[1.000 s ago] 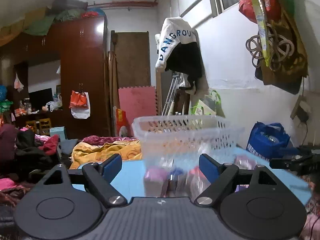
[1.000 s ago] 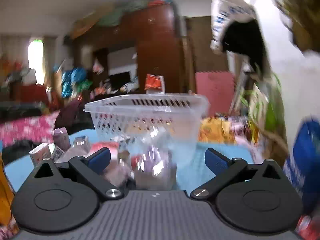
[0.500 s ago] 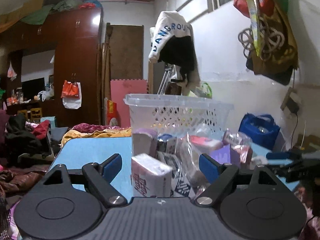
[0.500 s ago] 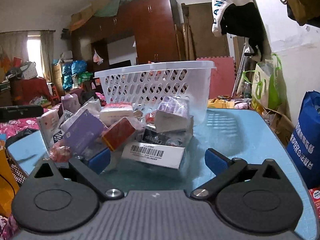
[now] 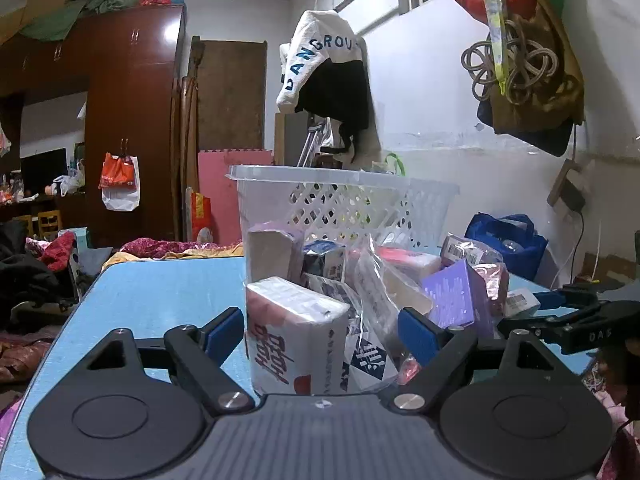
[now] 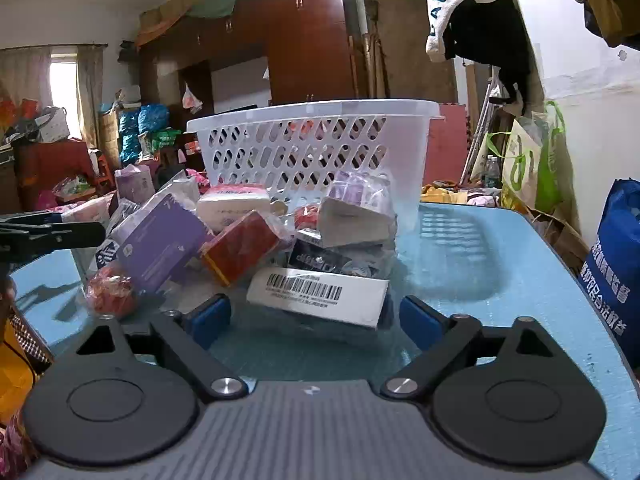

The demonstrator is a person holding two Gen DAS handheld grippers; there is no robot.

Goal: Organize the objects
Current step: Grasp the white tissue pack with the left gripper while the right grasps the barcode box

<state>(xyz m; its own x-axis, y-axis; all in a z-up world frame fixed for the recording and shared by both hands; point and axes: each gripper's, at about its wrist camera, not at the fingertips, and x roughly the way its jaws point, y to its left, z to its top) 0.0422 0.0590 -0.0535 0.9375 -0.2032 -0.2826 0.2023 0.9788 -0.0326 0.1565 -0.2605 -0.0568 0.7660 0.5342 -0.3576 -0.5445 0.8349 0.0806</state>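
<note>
dark red wardrobe [image 5: 132, 120], white wall [image 5: 432, 92], curtained window [image 6: 64, 92], blue table [image 6: 500, 256]

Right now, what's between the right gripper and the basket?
In the right wrist view, a heap of packets: a barcoded white box nearest the right gripper, a red packet and purple box behind, reaching the basket.

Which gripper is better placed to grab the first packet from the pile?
Left. The left gripper is open with the pink-and-white tissue pack already between its fingers; the open right gripper sits just short of the barcoded box.
</note>
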